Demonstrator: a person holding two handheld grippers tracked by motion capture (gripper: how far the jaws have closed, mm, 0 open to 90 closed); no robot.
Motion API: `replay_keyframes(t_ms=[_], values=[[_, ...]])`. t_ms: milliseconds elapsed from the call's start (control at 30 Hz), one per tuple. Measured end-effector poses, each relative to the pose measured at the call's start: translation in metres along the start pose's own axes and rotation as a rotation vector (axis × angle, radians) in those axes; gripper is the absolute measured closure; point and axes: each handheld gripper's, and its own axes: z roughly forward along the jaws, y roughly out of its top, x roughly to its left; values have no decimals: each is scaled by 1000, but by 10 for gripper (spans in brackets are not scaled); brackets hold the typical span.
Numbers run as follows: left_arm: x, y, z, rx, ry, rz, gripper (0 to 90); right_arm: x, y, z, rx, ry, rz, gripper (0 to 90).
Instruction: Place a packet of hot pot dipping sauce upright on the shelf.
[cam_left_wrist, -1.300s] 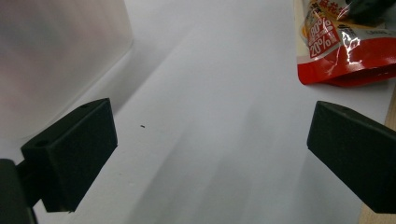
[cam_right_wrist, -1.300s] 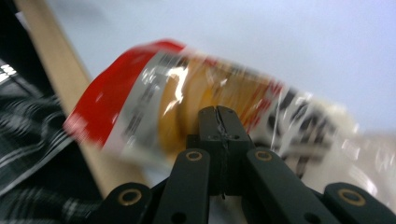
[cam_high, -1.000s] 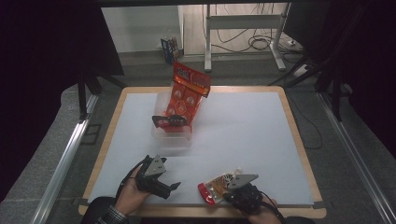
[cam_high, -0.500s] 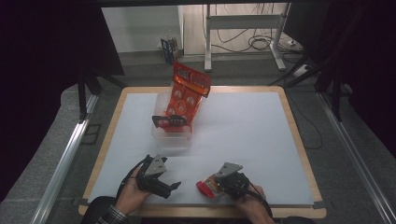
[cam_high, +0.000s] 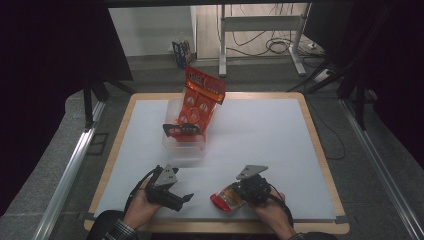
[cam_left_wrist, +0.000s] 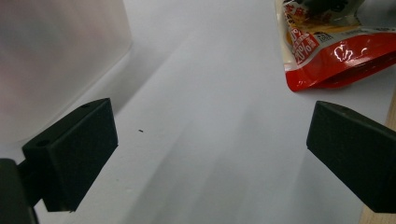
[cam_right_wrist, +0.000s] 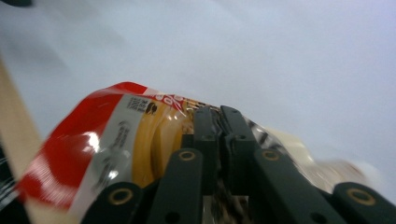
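Right claw (cam_high: 239, 196) sits farther up the surface (cam_high: 260, 140) and slightly left of its position a second ago, away from the near wooden edge. The grey three-cornered plate on top now points toward the far side rather than lying flat toward the right. The red-and-yellow snack pouch (cam_high: 226, 198) moves with it: it is clamped between the jaws, its red end trailing toward the left claw (cam_high: 186, 199) and now clear of the edge strip. The jaws have just been opening slightly, with the pouch between them and the pads pressing on it.
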Motion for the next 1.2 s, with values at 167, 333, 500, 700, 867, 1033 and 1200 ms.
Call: replay_keyframes(t_ms=[167, 333, 500, 700, 867, 1033, 1200], values=[[-2, 0, 1, 3, -1, 7, 18, 4, -18, -19, -4, 66, 51, 841], [-2, 1, 2, 6, 0, 9, 18, 24, -35, -26, 37, 144, 38, 849], [-2, 0, 1, 2, 1, 7, 18, 38, -39, -13, 85, 174, -3, 852], [-2, 1, 1, 3, -1, 7, 19, 33, -27, 1, 73, 152, -10, 889], [-3, 1, 2, 3, -5, 8, 19, 21, -13, 13, 53, 94, -6, 889], [-4, 4, 6, 10, -18, 2, 20, 10, 3, 27, 46, 51, -25, 888], [-4, 11, 11, -20, -68, -49, 25, 9, 1, 23, 63, 71, -43, 814]])
